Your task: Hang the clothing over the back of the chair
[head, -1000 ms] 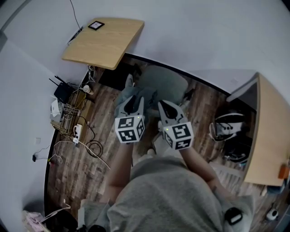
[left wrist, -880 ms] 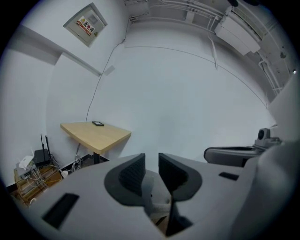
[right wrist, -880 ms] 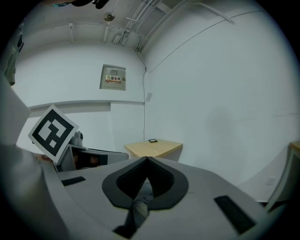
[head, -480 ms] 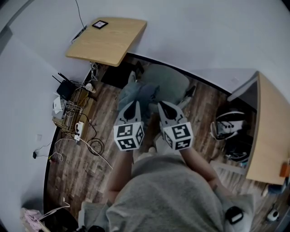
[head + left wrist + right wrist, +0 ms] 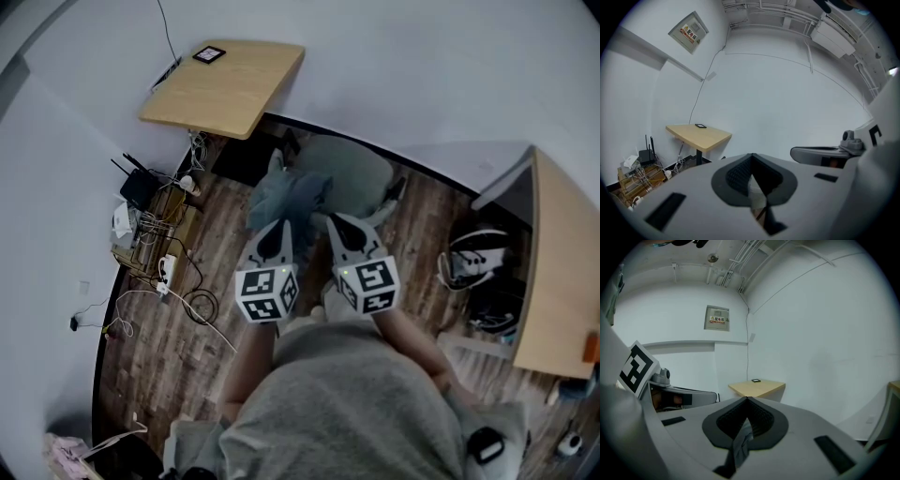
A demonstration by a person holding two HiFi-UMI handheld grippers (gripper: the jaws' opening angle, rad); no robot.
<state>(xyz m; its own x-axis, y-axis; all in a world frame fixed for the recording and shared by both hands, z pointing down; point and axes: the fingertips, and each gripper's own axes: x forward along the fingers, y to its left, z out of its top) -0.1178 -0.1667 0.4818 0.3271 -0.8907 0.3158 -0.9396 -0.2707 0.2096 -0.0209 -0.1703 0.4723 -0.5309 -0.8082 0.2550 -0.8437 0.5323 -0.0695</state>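
A blue-grey piece of clothing hangs bunched just beyond both gripper tips, in front of a chair with a round grey-green seat. My left gripper is shut, and a pale sliver of fabric shows between its pads. My right gripper is next to it, shut on a grey-blue fold of the clothing. Both grippers point slightly downward toward the chair. The grippers hide the lower part of the clothing in the head view.
A wooden desk with a small black device stands against the far wall at left. A second desk is at right with a dark bag beside it. A router and tangled cables lie on the floor at left.
Both grippers have drawn back toward my body, the left one further. The clothing has come along and now shows ahead of their tips.
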